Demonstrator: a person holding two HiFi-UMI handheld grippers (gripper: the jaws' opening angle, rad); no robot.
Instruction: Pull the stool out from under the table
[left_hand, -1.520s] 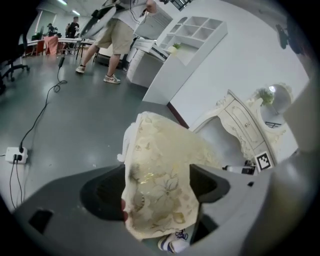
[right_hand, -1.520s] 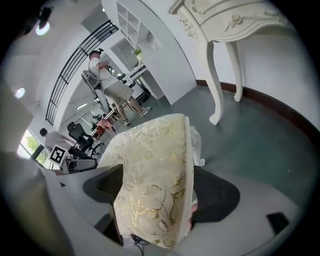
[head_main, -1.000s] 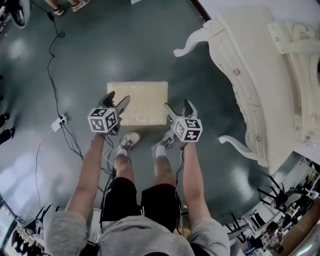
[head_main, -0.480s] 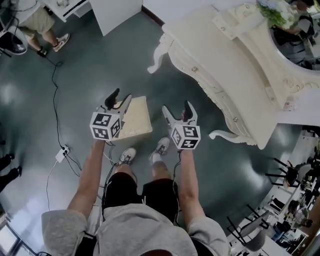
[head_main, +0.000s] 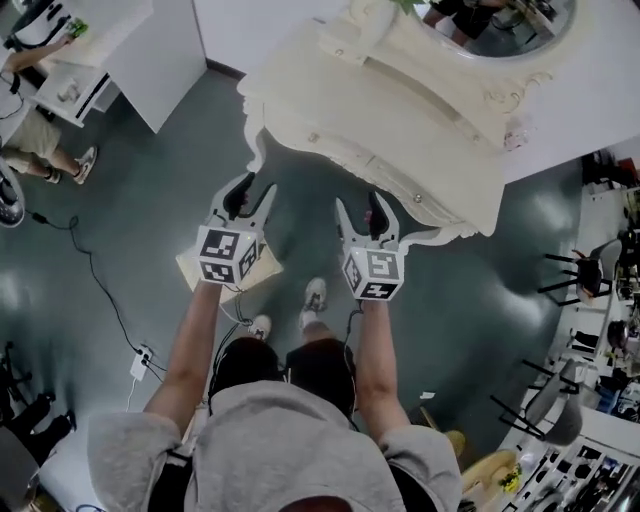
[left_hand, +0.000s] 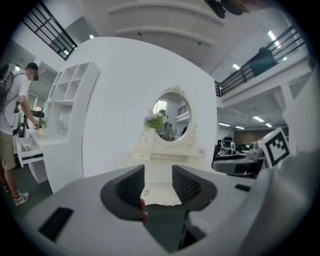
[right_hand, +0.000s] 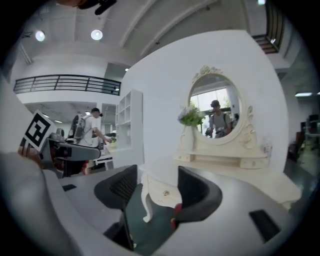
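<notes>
The cream cushioned stool (head_main: 263, 272) stands on the dark floor out in front of the ornate cream dressing table (head_main: 400, 120), mostly hidden beneath my left gripper. Both grippers are held up in the air and level, pointing at the table. My left gripper (head_main: 250, 195) is closing its jaws with nothing between them; past its fingers the left gripper view shows the table (left_hand: 161, 192) and its oval mirror (left_hand: 172, 119). The jaws of my right gripper (head_main: 360, 210) are closing too, empty, framing a curved table leg (right_hand: 146, 205).
A white shelf unit (head_main: 130, 40) with a person (head_main: 40, 140) beside it stands at the far left. Cables and a power strip (head_main: 143, 362) lie on the floor to the left. Black chairs (head_main: 575, 270) crowd the right edge. My feet (head_main: 313, 297) are just behind the stool.
The head view has swung up from the stool to the dressing table. Both grippers have lifted away from the stool's sides, and their jaws have narrowed.
</notes>
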